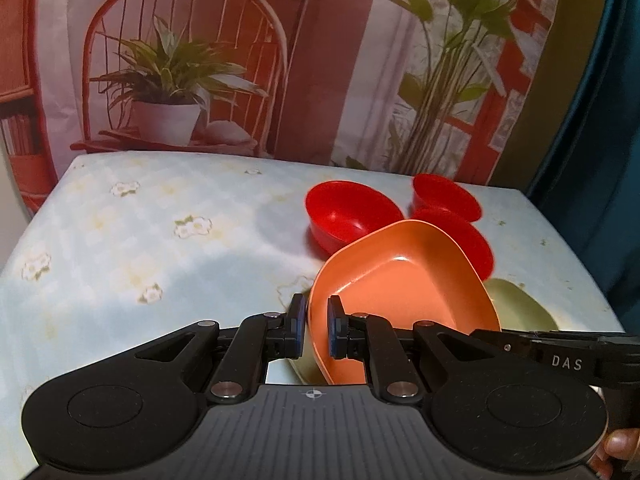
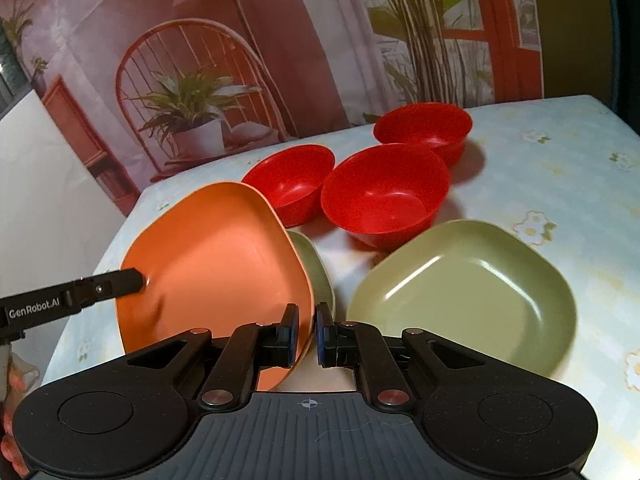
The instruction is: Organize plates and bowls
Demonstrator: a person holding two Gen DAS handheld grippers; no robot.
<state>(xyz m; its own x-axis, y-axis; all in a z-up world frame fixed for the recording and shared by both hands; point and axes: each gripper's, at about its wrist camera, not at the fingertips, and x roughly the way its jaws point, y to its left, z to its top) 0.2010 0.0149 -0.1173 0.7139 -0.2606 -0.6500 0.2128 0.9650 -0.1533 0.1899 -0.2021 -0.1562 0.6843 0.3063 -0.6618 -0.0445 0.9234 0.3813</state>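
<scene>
Warm indoor light, soft shadows, fisheye-bent edges, slight blur

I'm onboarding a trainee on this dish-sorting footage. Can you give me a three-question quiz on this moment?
1. How many round red plastic bowls stand on the flowered tablecloth?
2. True or false: only one gripper grips the square orange plate.
3. Which dish lies free to the right gripper's right? A) a square green plate B) a blue cup C) a glass jar

Key: 1. three; 2. false, the left gripper and the right gripper each clamp its rim; 3. A
</scene>
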